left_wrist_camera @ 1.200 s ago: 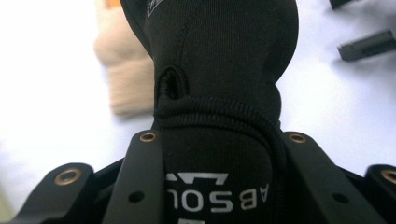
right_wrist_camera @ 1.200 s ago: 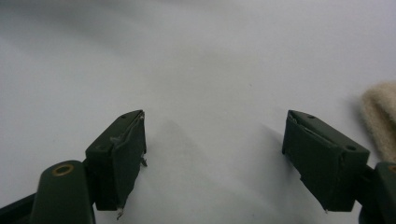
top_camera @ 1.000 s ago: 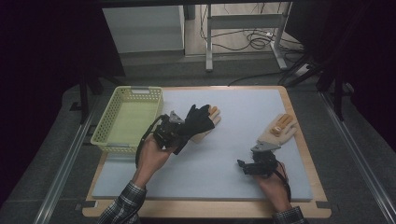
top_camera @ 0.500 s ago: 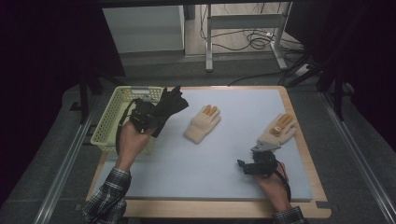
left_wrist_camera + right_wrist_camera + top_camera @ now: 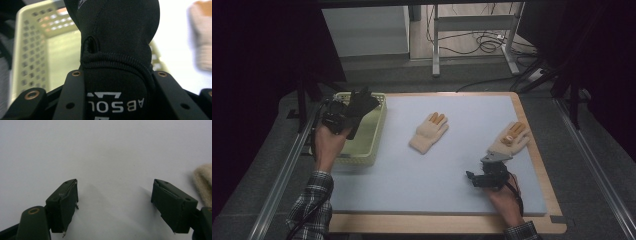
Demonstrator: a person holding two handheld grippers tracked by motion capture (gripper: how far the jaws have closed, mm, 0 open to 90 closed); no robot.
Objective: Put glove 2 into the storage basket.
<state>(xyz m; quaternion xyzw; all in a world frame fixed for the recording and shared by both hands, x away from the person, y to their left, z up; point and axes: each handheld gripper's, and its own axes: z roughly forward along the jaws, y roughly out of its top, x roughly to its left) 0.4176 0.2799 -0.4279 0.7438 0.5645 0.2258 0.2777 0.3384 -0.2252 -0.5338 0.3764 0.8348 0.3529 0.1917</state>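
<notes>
glove [image 5: 117, 50]: black, white lettering on the cuff
basket [image 5: 368, 134]: pale yellow-green, grid of small holes
middle glove [image 5: 428, 132]: cream knit, orange fingertips
right glove [image 5: 509, 139]: cream knit, orange fingertips
mat [image 5: 437, 175]: pale blue-white
table [image 5: 437, 223]: light wood edge
sleeve [image 5: 309, 207]: grey and white plaid
right gripper [image 5: 115, 205]: dark green-black
left gripper [image 5: 334, 120]: black

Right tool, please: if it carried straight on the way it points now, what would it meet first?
Probably nothing soon. The open right tool faces bare blue mat; the cream glove lies off to one side, though depth is hard to judge.
</notes>
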